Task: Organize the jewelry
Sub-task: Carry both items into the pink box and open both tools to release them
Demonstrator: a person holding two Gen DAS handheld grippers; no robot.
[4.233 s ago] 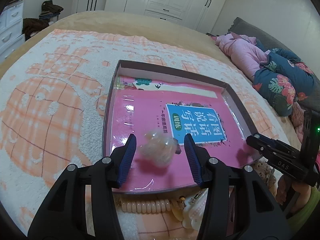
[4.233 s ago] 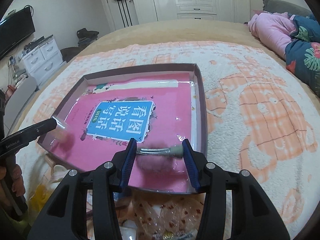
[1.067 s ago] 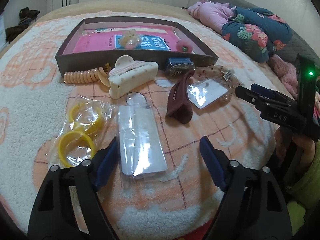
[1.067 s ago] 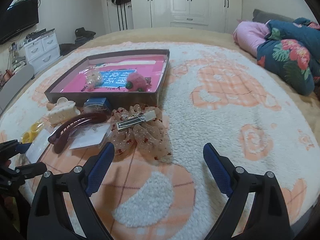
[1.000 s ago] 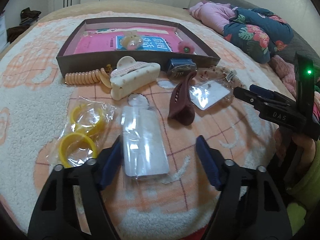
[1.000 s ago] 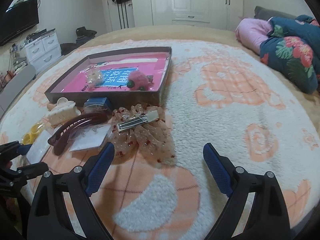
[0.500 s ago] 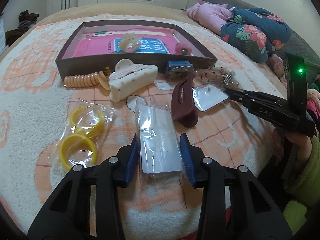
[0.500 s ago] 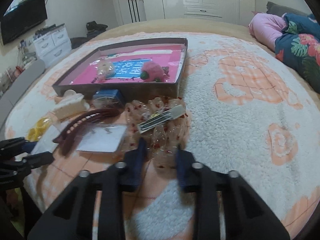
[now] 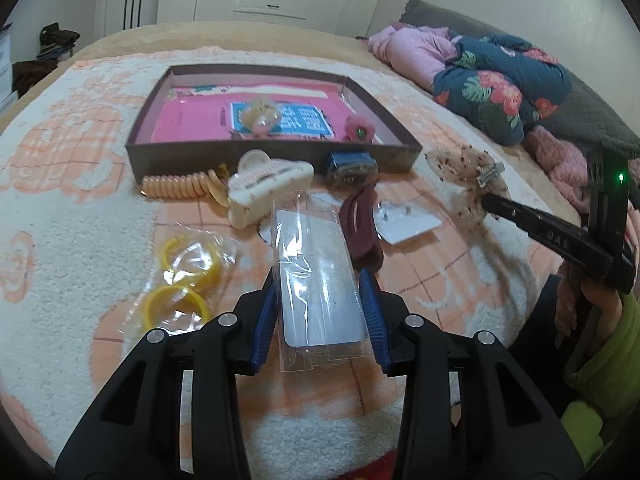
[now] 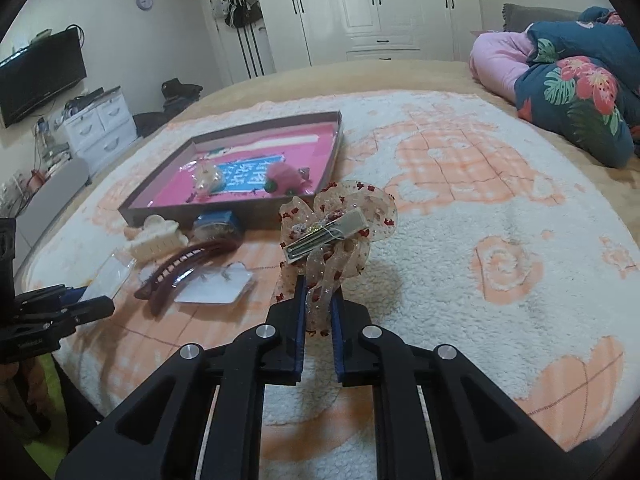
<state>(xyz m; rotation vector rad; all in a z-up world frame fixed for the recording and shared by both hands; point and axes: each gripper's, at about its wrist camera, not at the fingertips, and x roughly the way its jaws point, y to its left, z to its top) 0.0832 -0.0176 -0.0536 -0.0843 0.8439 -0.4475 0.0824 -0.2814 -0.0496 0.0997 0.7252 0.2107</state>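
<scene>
Left hand-held gripper [image 9: 322, 312]: my jaws have just closed flat on the clear packet [image 9: 316, 276], low above the blanket [image 9: 80, 240].
Right hand-held gripper [image 10: 318, 320]: my jaws have just been closing; they pinch the ribbon tails of the mesh bow clip [image 10: 336, 232], lifted clear.
Doing it well: I'd carry both level to the tray [image 9: 256, 158], lower them inside, and let go only once they rest on the pink book.
In tray: two pieces.
On blanket: one claw clip [image 9: 268, 184], one maroon clip [image 9: 360, 228], one coil tie [image 9: 176, 186], one bag of yellow rings [image 9: 184, 280], one earring card [image 9: 404, 222], one blue item [image 9: 348, 164].
</scene>
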